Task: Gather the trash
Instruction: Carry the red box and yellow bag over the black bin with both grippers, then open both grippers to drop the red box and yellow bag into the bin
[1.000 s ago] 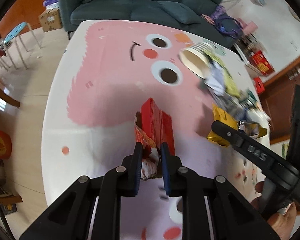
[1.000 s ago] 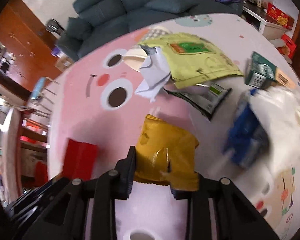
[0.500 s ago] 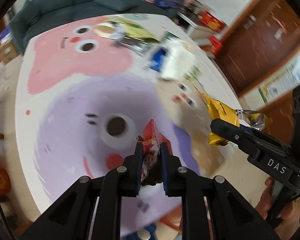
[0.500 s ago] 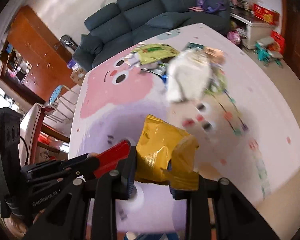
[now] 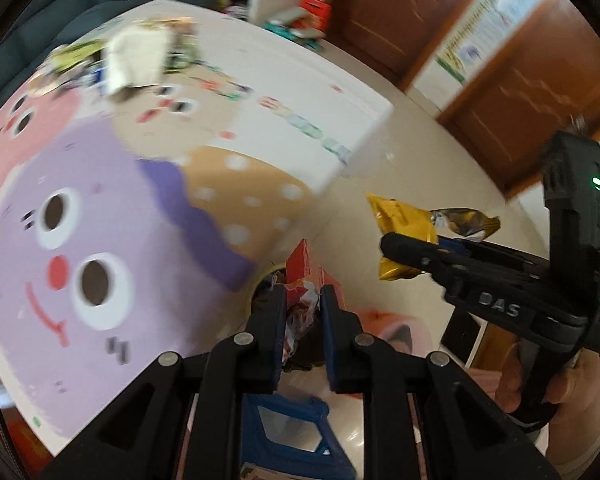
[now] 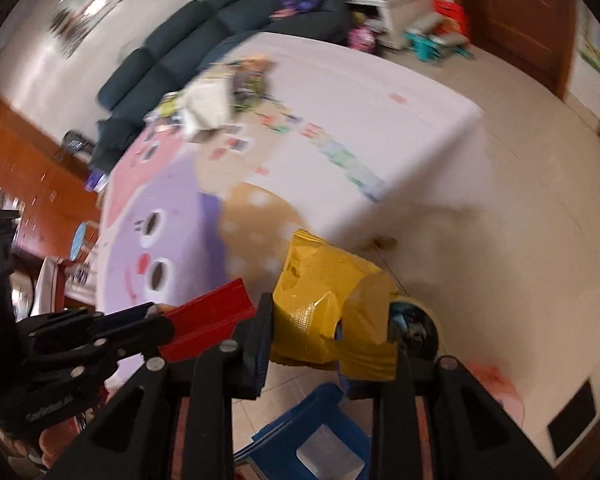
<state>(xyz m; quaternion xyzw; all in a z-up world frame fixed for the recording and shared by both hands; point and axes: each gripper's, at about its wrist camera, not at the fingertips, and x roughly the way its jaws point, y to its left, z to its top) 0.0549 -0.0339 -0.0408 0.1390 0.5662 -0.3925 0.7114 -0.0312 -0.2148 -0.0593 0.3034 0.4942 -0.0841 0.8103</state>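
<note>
Your left gripper (image 5: 302, 320) jaws pinch the red wrapper (image 5: 300, 264). Your right gripper (image 6: 328, 336) jaws pinch the yellow bag (image 6: 324, 300). Both hang over the floor, past the desk (image 5: 100, 220). Next, drop them in the bin (image 6: 416, 328).

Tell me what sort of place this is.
Most likely a home living room: a dark sofa along the wall, a cartoon play mat spread over a tiled floor, and wooden doors.
</note>
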